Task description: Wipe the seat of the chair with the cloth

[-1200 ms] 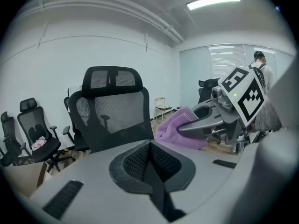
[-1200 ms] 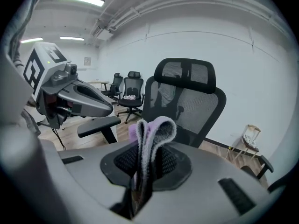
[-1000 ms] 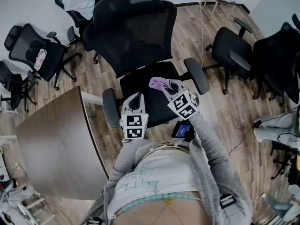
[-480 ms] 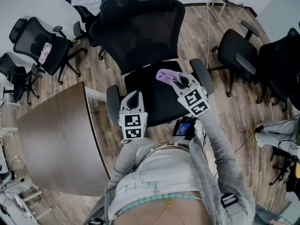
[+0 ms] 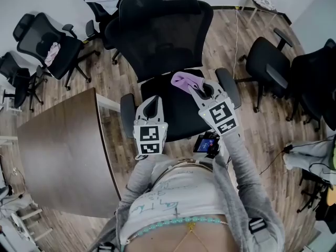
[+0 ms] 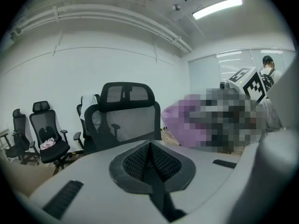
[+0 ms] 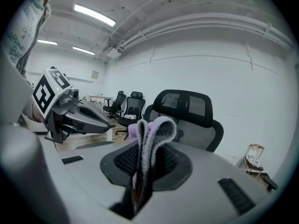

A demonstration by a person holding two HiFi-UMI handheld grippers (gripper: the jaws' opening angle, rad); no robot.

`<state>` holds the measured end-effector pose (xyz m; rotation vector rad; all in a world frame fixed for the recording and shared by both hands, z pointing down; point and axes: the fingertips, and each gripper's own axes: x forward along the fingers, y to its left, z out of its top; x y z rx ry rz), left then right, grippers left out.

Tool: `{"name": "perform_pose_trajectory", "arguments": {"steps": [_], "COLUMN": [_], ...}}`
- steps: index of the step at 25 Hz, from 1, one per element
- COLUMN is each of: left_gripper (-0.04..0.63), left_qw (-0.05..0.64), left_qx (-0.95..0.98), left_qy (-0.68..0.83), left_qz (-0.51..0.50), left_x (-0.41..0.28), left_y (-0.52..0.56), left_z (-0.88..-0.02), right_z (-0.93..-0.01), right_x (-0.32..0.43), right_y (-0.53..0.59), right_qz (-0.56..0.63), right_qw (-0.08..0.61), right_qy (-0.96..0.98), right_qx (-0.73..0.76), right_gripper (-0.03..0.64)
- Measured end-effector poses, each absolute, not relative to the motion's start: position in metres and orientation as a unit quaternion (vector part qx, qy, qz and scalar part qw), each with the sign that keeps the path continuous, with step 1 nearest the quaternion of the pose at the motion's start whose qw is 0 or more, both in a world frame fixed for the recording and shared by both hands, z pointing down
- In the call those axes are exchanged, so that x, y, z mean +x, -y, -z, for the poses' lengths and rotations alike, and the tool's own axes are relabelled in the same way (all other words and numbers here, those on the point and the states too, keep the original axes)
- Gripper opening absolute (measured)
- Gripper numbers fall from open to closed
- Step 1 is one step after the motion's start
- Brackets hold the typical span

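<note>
Clamping the cloth (image 5: 183, 79), right claw (image 5: 192, 88) has shifted rearward over the seat (image 5: 173, 117).

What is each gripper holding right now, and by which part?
The right gripper is shut on the purple cloth, pinching its doubled layers, and the folded loop stands out past the jaws. The left gripper is shut and holds nothing.

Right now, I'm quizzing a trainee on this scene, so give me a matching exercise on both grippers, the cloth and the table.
Things:
1 left gripper
2 right gripper
3 cloth
4 table

States:
A purple
B jaws shut, nothing between them
C brown, to the person's left of the chair
D shut on the cloth

Pairs: 1-B, 2-D, 3-A, 4-C.
</note>
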<state>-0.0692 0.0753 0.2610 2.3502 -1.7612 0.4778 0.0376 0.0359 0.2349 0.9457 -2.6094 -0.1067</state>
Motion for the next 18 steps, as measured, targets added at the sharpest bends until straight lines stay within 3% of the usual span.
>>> {"name": "perform_pose_trajectory", "arguments": {"steps": [18], "left_gripper": [-0.002], "left_qw": [0.037], "left_qx": [0.787], "left_qy": [0.606], "left_qz": [-0.106], "left_x": [-0.058], "left_y": [-0.061], "left_z": [-0.192], "right_z": [-0.170], "right_x": [0.005], "right_y": [-0.052], "right_qz": [0.043], "right_qw": [0.087], "right_qy": [0.933], "right_qx": [0.346], "right_gripper": [0.052]}}
